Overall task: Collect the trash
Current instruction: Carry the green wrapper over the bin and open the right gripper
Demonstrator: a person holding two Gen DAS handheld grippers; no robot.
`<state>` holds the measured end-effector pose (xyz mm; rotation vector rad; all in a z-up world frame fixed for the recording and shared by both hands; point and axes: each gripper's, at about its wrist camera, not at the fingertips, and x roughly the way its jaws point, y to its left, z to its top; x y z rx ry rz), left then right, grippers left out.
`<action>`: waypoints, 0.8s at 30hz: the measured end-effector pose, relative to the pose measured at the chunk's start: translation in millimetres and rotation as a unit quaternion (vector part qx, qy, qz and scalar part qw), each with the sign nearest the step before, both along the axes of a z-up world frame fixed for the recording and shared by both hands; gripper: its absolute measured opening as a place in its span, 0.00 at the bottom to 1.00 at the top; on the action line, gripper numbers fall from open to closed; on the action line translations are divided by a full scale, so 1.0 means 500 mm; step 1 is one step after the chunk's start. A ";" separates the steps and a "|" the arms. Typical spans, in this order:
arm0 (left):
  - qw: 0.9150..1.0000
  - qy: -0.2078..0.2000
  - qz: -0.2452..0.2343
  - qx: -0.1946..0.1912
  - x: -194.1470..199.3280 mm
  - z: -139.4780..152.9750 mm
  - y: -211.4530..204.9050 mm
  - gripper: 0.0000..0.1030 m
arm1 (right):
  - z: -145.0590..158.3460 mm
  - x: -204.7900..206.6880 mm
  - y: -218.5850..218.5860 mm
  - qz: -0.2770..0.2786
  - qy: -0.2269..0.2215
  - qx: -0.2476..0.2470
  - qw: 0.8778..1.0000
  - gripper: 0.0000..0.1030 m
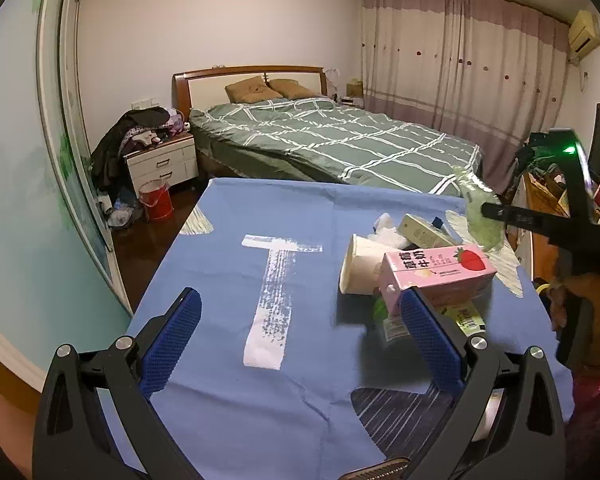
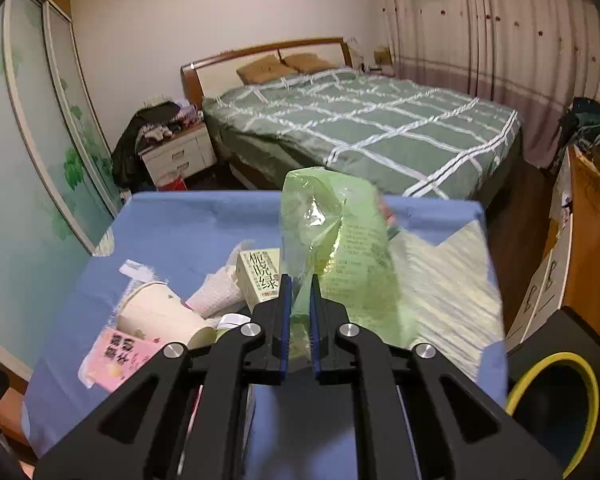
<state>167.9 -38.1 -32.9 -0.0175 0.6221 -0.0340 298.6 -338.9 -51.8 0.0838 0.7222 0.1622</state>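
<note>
A pile of trash lies on the blue cloth of the table: a white paper cup on its side, a pink strawberry milk carton, a pale green box, crumpled white paper and a green-labelled bottle. My right gripper is shut on a thin green plastic wrapper, which hangs lifted above the pile; in the left wrist view that wrapper shows at the right gripper's tip. My left gripper stands open and holds nothing, its right finger close to the milk carton.
A black bin with a yellow rim stands beside the table at the right. A bed with a green checked cover lies beyond the table. A nightstand with clothes, a red bucket and a wooden cabinet flank the room.
</note>
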 end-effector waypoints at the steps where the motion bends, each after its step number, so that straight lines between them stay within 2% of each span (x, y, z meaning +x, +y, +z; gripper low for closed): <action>1: 1.000 -0.001 -0.002 0.000 -0.002 0.003 -0.003 0.95 | 0.006 -0.006 -0.005 -0.001 -0.003 0.000 1.000 0.08; 4: 1.000 -0.005 -0.008 0.001 -0.009 0.008 -0.013 0.95 | 0.019 -0.039 -0.036 -0.014 -0.010 -0.001 1.000 0.08; 8: 1.000 -0.010 -0.019 0.005 -0.025 0.016 -0.034 0.95 | 0.006 -0.086 -0.104 -0.050 -0.004 -0.005 0.999 0.08; 17: 0.999 -0.011 -0.043 0.020 -0.064 0.020 -0.079 0.95 | -0.090 -0.192 -0.295 -0.151 0.037 -0.006 0.988 0.08; 24: 0.997 0.017 -0.066 0.035 -0.085 -0.011 -0.120 0.95 | -0.161 -0.237 -0.409 -0.204 0.073 -0.003 0.976 0.08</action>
